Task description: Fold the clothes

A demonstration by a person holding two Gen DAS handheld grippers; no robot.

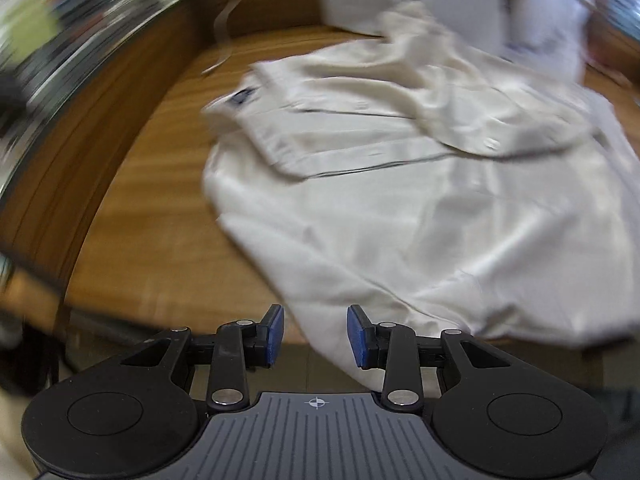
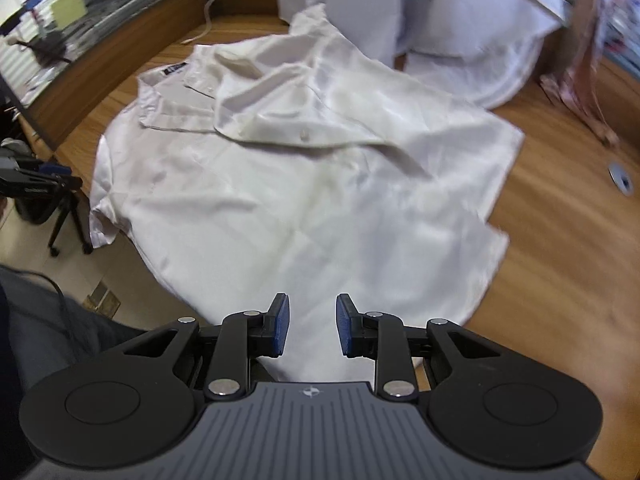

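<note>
A cream short-sleeved shirt (image 1: 420, 200) lies spread on the wooden table (image 1: 160, 208), collar and dark label toward the far left, one flap folded over the middle. Its near edge hangs over the table's front. My left gripper (image 1: 316, 336) is open at that hanging edge, cloth showing between and behind its blue pads (image 1: 276, 334), nothing pinched. In the right wrist view the same shirt (image 2: 304, 184) fills the middle of the table (image 2: 560, 220). My right gripper (image 2: 312, 330) is open just above the shirt's near hem, its blue pads (image 2: 345, 330) apart.
A pile of white garments (image 2: 460, 28) stands at the table's back, with a pinkish patterned cloth (image 2: 580, 92) at the right. A round metal grommet (image 2: 620, 178) sits in the tabletop. A white cable (image 2: 212, 4) runs at the back left. An office chair base (image 2: 60, 216) stands on the floor, left.
</note>
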